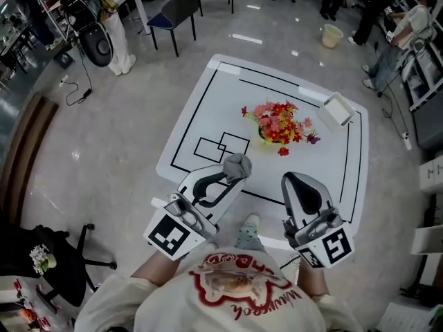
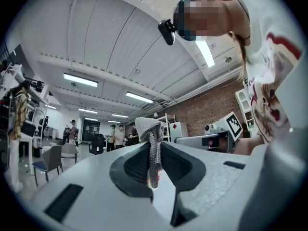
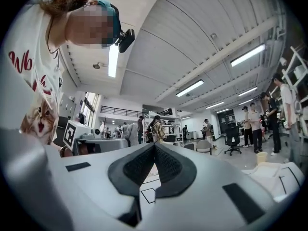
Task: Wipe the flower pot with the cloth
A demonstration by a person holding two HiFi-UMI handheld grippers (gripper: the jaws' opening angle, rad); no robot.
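- Left gripper (image 1: 230, 177): held roughly level, jaws pinched on grey cloth (image 2: 150, 129); the cloth bunches out past the jaw tips.
- Right gripper (image 1: 296, 182): roughly level, jaws pressed together, nothing between them.
- Both held close to torso.

A pot of red and yellow flowers (image 1: 277, 126) stands on the white, black-lined tabletop (image 1: 208, 109), right of its middle, with a small white rectangular box (image 1: 337, 109) behind and to its right at the far corner. Over the near edge the left gripper (image 1: 228, 178) and right gripper (image 1: 296, 182) sit side by side, apart, and a grey knitted cloth (image 1: 237, 166) is pinched between the left gripper's jaws, sticking out past their tips. Beyond the table, a dark chair (image 1: 176, 9) stands far left and a pale round bucket (image 1: 332, 35) far right.
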